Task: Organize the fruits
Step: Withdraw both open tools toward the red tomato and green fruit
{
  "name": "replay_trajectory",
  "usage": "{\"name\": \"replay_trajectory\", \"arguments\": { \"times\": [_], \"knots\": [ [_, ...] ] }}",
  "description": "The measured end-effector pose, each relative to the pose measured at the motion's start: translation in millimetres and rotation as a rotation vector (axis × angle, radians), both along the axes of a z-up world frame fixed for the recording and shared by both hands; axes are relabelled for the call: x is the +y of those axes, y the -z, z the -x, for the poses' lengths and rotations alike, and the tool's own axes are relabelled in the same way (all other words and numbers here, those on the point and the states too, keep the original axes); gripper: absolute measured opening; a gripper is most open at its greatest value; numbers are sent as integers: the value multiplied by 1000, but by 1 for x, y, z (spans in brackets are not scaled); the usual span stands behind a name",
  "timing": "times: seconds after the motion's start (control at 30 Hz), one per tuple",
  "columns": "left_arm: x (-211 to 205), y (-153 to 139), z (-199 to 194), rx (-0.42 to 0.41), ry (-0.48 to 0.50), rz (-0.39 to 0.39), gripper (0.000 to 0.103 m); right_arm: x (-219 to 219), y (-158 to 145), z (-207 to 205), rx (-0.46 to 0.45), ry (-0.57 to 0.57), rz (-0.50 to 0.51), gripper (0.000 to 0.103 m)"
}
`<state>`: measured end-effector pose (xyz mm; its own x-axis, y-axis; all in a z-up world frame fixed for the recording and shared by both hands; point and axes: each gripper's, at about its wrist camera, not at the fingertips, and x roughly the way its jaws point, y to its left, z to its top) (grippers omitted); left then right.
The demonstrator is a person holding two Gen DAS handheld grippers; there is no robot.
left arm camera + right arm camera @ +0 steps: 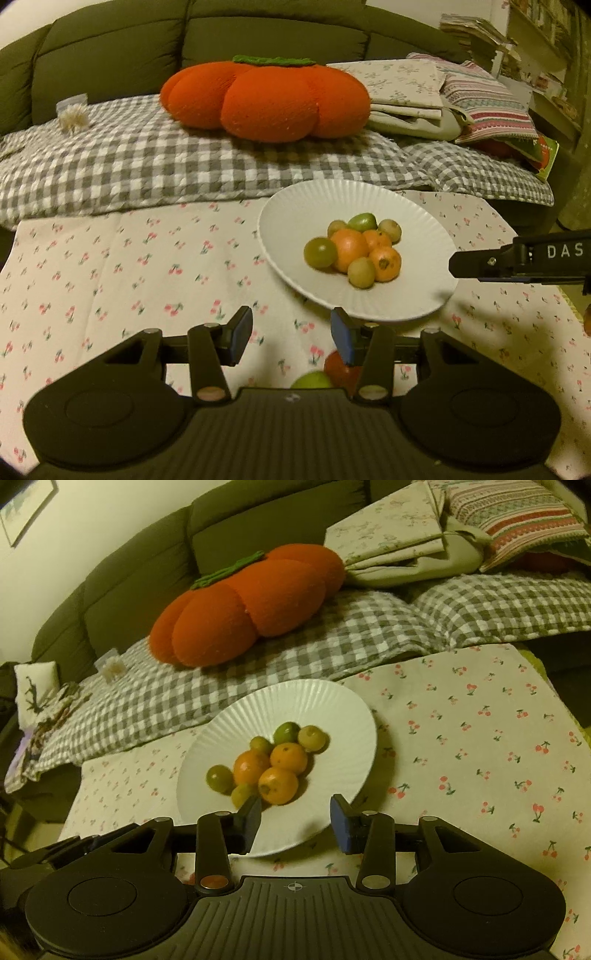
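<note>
A white ribbed plate (pixel 406 225) (pixel 295 709) sits on the cherry-print cloth and holds a pile of small orange fruits (pixel 349 249) (pixel 277 785) and green fruits (pixel 320 252) (pixel 219 778). My left gripper (pixel 291 336) is open above the cloth just left of the plate's near rim, with nothing between its pads. Under it a red fruit (pixel 338 371) and a green fruit (pixel 312 381) lie on the cloth, partly hidden. My right gripper (pixel 295 821) is open over the plate's near rim, empty; one finger (pixel 476 264) reaches in from the right.
The cherry-print cloth (pixel 110 266) (pixel 480 720) stretches to both sides of the plate. Behind it lie a grey checked blanket (pixel 129 166), a big orange pumpkin cushion (pixel 266 99) (pixel 251 605), folded linens (pixel 406 88) and a dark sofa back (pixel 110 48).
</note>
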<state>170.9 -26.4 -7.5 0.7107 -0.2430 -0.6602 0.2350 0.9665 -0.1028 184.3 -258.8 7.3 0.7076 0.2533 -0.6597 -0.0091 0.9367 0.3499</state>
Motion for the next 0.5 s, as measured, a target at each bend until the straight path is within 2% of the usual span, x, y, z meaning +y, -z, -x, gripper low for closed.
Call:
{"name": "replay_trajectory", "arguments": {
  "times": [0.27, 0.37, 0.5],
  "knots": [
    [2, 3, 16, 51, -31, -14, 47, 13, -5, 15, -4, -60, 5, 46],
    [3, 3, 22, 57, -54, -27, 54, 17, -4, 22, -2, -78, 10, 49],
    [5, 3, 30, 61, -71, -42, 56, 24, -3, 29, 2, -102, 19, 51]
  ]
}}
